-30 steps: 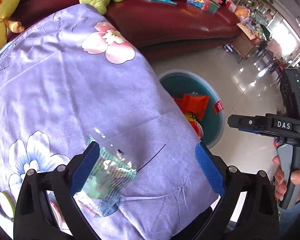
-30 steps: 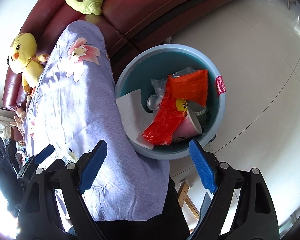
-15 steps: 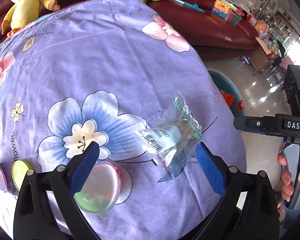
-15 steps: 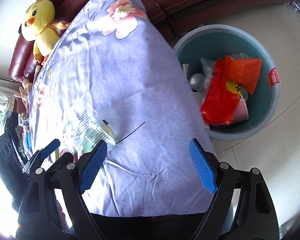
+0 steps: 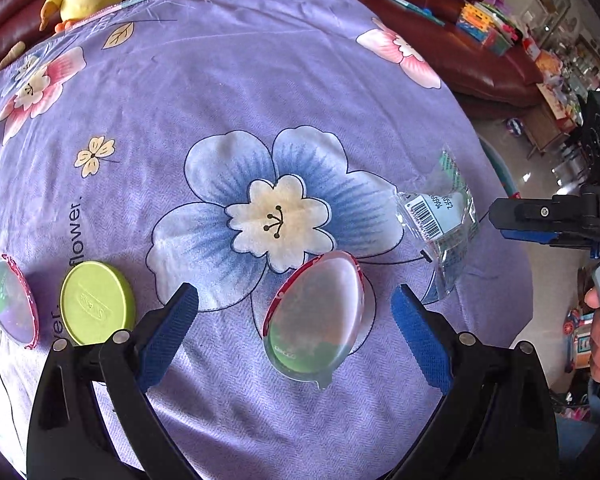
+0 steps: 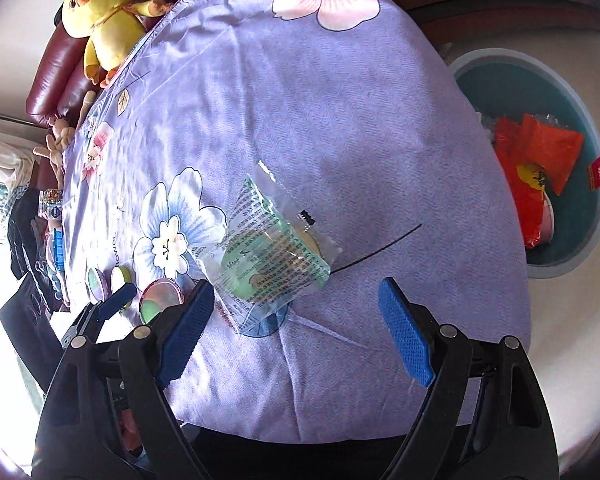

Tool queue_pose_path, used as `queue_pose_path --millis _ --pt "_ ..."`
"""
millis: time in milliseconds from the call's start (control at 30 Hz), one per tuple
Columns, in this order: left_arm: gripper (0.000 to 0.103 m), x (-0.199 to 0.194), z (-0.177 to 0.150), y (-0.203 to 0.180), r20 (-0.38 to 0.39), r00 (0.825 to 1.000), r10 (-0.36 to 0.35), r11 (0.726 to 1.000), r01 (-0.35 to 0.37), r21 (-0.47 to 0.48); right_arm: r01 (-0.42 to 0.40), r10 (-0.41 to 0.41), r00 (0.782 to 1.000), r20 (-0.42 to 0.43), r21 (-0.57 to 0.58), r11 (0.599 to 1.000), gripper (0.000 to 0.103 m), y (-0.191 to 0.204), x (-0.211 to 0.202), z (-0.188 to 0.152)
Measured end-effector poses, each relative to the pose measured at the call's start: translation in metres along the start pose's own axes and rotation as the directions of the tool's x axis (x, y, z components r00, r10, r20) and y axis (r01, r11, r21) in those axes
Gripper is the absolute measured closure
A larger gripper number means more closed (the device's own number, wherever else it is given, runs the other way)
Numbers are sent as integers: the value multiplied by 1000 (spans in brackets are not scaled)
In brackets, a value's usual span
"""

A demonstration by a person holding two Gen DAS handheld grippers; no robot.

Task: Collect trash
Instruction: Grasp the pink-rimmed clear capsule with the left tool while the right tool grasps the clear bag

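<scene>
A clear plastic wrapper with a barcode [image 5: 440, 216] lies on the purple flowered cloth [image 5: 260, 80]; it also shows in the right wrist view [image 6: 268, 256], beside a thin black cable tie [image 6: 380, 248]. A red-rimmed clear lid [image 5: 316, 312] lies between the fingers of my open, empty left gripper [image 5: 296, 328]. A green lid [image 5: 96, 304] and another red-rimmed clear lid [image 5: 12, 304] lie at the left. My right gripper [image 6: 296, 328] is open and empty, hovering just in front of the wrapper. The teal trash bin [image 6: 580, 80] holding red wrappers [image 6: 540, 160] stands on the floor at the right.
A red sofa [image 5: 460, 60] runs behind the table, with a yellow duck plush [image 6: 100, 20] and toys on it. The cloth's edge drops off toward the tiled floor at the right. The right gripper's body [image 5: 560, 220] shows at the right of the left wrist view.
Both grippers have pulled back from the bin side over the table. The lids have come into the left wrist view, and the wrapper now lies before the right gripper. Both stay open.
</scene>
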State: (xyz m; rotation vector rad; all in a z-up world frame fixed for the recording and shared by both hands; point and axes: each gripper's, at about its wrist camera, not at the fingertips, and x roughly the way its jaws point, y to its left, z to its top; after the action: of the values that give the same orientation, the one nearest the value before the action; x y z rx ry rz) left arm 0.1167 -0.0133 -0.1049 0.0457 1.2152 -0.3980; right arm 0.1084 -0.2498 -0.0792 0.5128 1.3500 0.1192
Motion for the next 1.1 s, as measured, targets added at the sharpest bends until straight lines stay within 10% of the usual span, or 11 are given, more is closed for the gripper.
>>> queue_pose_path --millis 1100 --pt "6 2 -16 12 -13 999 -31 997 32 71 28 -26 999 -38 55 998 21 39 37 12"
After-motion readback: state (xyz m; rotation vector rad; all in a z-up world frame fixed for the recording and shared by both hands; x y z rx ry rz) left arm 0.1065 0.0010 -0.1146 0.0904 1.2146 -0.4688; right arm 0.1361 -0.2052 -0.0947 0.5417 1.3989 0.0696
